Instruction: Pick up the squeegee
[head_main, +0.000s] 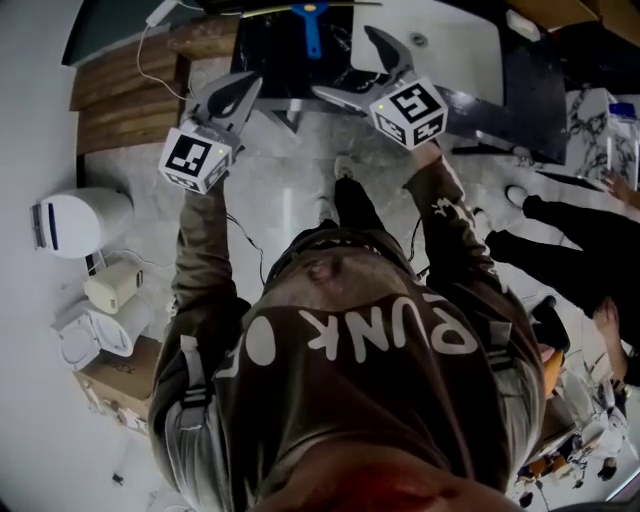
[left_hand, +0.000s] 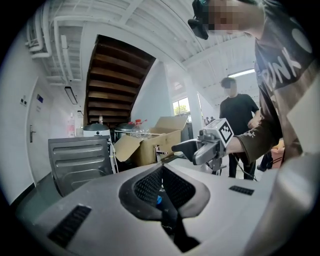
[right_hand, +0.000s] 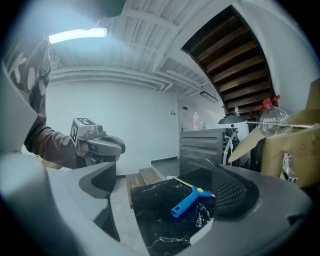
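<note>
The squeegee (head_main: 310, 25) has a blue handle and lies on a black marble slab (head_main: 262, 50) at the top of the head view. In the right gripper view the squeegee (right_hand: 190, 200) lies on the slab (right_hand: 155, 210), seen ahead between the jaws. My right gripper (head_main: 340, 60) hovers over the slab's near edge, open and holding nothing; its jaws (right_hand: 165, 190) stand wide apart. My left gripper (head_main: 240, 95) is held left of the slab, shut on nothing, and in its own view the left gripper (left_hand: 162, 187) has its pads pressed together.
Wooden steps (head_main: 120, 90) lie left of the slab. A white basin (head_main: 440, 40) sits to the right of the slab. White fixtures (head_main: 80, 220) and a cardboard box (head_main: 115, 385) stand on the floor at left. Another person's legs (head_main: 570, 230) are at right. A grey metal panel (left_hand: 80, 160) stands behind the slab.
</note>
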